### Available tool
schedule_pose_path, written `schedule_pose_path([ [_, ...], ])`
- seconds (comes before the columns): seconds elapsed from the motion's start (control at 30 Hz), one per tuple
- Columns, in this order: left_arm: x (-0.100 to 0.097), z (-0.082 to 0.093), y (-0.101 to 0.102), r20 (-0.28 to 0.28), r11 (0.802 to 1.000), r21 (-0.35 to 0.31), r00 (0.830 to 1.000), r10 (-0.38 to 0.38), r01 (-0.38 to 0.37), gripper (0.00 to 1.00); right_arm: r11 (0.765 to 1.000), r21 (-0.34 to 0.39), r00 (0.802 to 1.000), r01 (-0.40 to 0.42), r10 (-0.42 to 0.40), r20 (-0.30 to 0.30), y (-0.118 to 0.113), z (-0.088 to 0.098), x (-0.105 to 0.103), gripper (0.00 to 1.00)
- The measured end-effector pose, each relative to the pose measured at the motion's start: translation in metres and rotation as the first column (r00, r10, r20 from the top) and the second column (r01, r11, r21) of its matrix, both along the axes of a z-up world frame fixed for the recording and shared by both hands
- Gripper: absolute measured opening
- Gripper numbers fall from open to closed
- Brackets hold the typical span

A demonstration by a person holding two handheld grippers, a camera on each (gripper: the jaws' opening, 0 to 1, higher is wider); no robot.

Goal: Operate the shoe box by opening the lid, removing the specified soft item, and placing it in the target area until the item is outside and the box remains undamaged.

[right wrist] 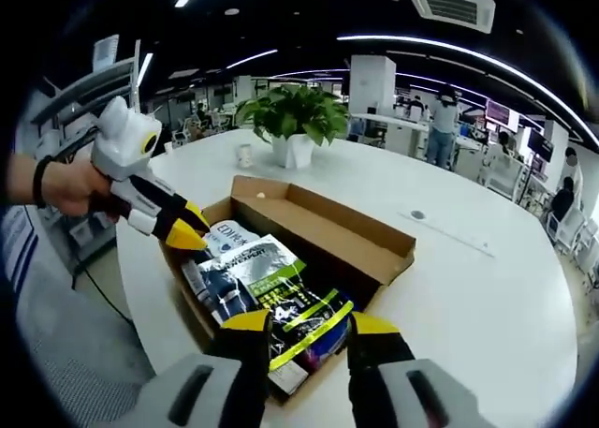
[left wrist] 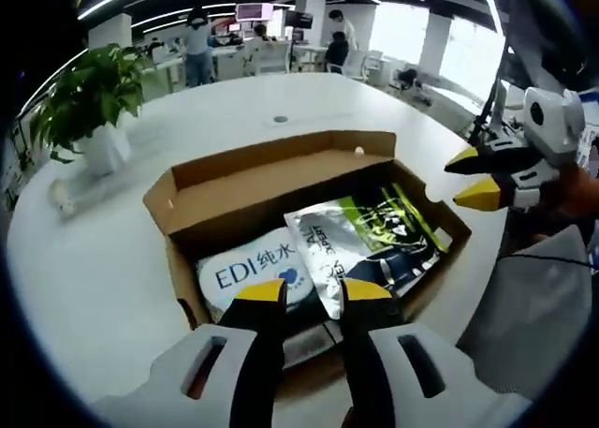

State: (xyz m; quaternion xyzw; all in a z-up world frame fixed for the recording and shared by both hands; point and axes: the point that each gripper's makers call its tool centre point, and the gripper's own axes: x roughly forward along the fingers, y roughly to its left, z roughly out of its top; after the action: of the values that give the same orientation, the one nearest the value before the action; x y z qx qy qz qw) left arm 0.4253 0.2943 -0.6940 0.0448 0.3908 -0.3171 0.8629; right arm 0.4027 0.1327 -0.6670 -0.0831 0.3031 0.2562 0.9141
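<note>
The brown cardboard shoe box (left wrist: pixel 271 180) (right wrist: pixel 329 231) lies open on the white table, its lid folded back. Inside lie a white packet printed "EDI" (left wrist: pixel 253 273) (right wrist: pixel 227 234) and a silver, green and black soft pouch (left wrist: pixel 370 236) (right wrist: pixel 281 292). My left gripper (left wrist: pixel 312 293) hovers open over the box's near edge, above both items, holding nothing. It enters the right gripper view from the left (right wrist: pixel 187 228), held by a hand. My right gripper (right wrist: pixel 309 325) hangs open above the pouch's end, empty. In the left gripper view it stands beside the box's right side (left wrist: pixel 475 177).
A potted plant (left wrist: pixel 89 105) (right wrist: pixel 295 119) and a small white cup (right wrist: pixel 245 154) stand on the table past the box. A round port (left wrist: pixel 280 119) (right wrist: pixel 417 215) sits in the tabletop. People and desks are far behind. The table edge runs close to the box.
</note>
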Motion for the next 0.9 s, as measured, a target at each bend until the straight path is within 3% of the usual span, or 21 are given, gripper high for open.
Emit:
schedule_pose_path([
  [0.33, -0.004, -0.023, 0.000, -0.105, 1.000, 0.005, 0.994, 0.021, -0.020, 0.18, 0.999, -0.025, 1.000, -0.021, 0.021, -0.013, 0.003, -0.006, -0.005, 0.28],
  [0.53, -0.007, -0.026, -0.008, -0.181, 0.997, -0.063, 0.983, 0.040, -0.052, 0.16, 0.999, -0.035, 0.999, -0.028, 0.027, -0.019, -0.001, -0.006, -0.005, 0.28],
  [0.7, -0.008, -0.030, -0.013, -0.222, 0.994, -0.081, 0.974, 0.049, -0.068, 0.11, 0.998, -0.048, 0.996, -0.034, 0.030, -0.082, -0.003, -0.016, -0.007, 0.25],
  [0.9, -0.007, -0.030, -0.013, -0.218, 0.994, -0.066, 0.974, 0.067, -0.083, 0.03, 0.998, -0.030, 0.992, -0.050, 0.046, -0.121, 0.007, -0.018, -0.006, 0.25],
])
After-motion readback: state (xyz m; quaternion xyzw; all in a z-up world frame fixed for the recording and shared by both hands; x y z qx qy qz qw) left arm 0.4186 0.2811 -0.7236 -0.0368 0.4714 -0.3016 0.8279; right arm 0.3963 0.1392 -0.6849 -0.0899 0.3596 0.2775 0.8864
